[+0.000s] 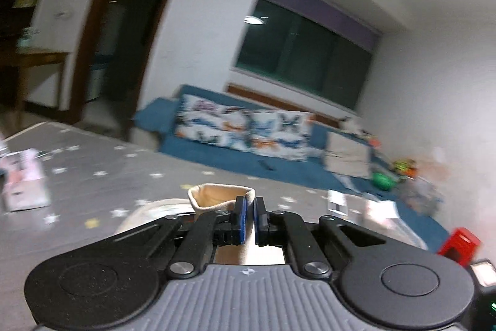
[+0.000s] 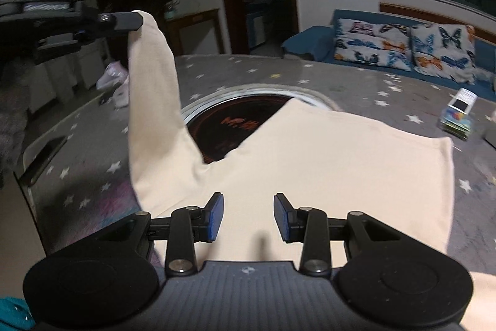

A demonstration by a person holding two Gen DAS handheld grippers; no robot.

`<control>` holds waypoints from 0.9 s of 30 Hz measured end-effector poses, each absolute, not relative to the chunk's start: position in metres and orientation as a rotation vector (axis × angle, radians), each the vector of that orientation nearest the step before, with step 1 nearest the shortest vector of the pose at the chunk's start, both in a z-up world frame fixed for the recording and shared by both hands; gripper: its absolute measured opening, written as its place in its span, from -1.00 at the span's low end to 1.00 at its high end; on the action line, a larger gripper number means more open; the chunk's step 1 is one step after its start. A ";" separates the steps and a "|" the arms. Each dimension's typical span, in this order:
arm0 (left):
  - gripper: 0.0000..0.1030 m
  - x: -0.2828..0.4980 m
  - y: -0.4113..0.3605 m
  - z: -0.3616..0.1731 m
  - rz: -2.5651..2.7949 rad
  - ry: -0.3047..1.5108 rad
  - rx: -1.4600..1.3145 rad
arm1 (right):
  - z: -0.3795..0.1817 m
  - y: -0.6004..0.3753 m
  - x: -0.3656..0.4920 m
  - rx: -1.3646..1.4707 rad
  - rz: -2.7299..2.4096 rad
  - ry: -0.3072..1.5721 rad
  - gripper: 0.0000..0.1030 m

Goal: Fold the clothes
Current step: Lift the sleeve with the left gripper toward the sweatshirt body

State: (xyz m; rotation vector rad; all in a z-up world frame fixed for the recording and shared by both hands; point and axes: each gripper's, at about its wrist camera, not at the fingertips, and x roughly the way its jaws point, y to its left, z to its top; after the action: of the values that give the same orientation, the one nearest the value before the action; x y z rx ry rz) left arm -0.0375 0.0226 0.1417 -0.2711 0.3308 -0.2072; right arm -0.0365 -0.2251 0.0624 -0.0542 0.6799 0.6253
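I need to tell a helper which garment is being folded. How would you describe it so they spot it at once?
Find the grey star-patterned table with the round black hob set in it. The cream garment lies across it; alone among the table's clutter, one strip of it is lifted by the left gripper.

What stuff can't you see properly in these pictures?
- Cream garment: right wrist view, near edge hidden behind the right gripper.
- Round black cooktop: the garment covers part.
- Table clutter: left wrist view, too blurred to name.
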 end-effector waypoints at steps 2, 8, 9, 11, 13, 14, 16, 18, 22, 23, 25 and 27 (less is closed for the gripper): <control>-0.90 -0.038 0.004 0.141 -0.261 0.338 -0.255 | 0.063 -0.235 -0.035 -0.031 0.599 0.675 -0.31; -0.87 -0.036 -0.050 0.128 -0.428 0.401 -0.218 | 0.058 -0.264 -0.033 0.018 0.527 0.682 -0.31; -0.83 -0.036 -0.059 0.124 -0.462 0.417 -0.207 | 0.056 -0.269 -0.033 0.024 0.512 0.686 -0.31; -0.75 -0.039 -0.068 0.113 -0.504 0.455 -0.173 | 0.051 -0.280 -0.032 0.040 0.477 0.699 -0.31; -0.56 -0.045 -0.072 0.101 -0.529 0.485 -0.133 | 0.046 -0.292 -0.033 0.055 0.440 0.715 -0.31; -0.48 -0.048 -0.074 0.096 -0.542 0.501 -0.113 | 0.043 -0.298 -0.034 0.061 0.422 0.723 -0.31; -0.37 -0.053 -0.067 0.085 -0.517 0.526 -0.070 | 0.040 -0.308 -0.036 0.066 0.395 0.735 -0.31; -0.37 -0.054 -0.050 0.075 -0.471 0.555 -0.037 | 0.038 -0.316 -0.040 0.068 0.374 0.742 -0.31; -0.33 -0.058 -0.018 0.057 -0.375 0.615 0.007 | 0.042 -0.323 -0.042 0.086 0.369 0.734 -0.31; -0.29 -0.060 -0.011 0.053 -0.356 0.630 0.014 | 0.042 -0.323 -0.042 0.090 0.375 0.734 -0.31; -0.23 -0.064 -0.002 0.046 -0.332 0.648 0.032 | 0.040 -0.319 -0.039 0.097 0.393 0.742 -0.31; -0.23 -0.068 0.005 0.040 -0.313 0.665 0.049 | 0.037 -0.311 -0.036 0.095 0.414 0.757 -0.31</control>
State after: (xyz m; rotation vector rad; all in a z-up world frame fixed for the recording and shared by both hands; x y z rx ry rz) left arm -0.0684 0.0048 0.0396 0.0491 0.6649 -0.3134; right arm -0.0362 -0.3107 0.0366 0.0947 0.7568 0.4145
